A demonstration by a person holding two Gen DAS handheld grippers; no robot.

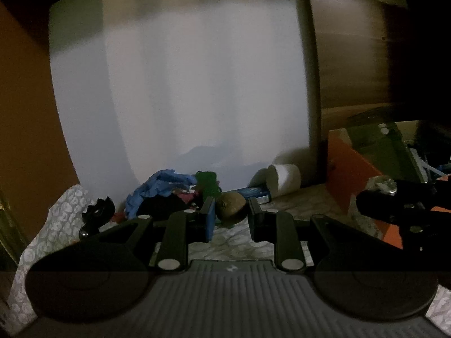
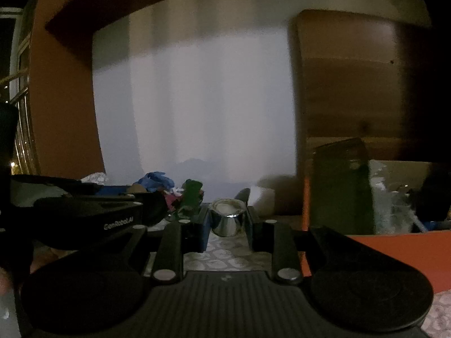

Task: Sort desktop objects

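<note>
The left gripper [image 1: 231,209] had its fingers closed on a brown kiwi [image 1: 231,207], which was lifted above the patterned tablecloth [image 1: 239,245]. The long axis of the kiwi lay across, from one finger to the other, with its stem end turned to the left finger. The right gripper [image 2: 227,219] held tight a small shiny metal cup [image 2: 227,217], standing upright with the mouth up. On the black body of the left gripper, seen from the right wrist, white letters read "GenRobot.AI". Behind were a blue glove [image 1: 157,188], a white roll [image 1: 284,178] lying on its side, and an orange box [image 1: 349,174].
</note>
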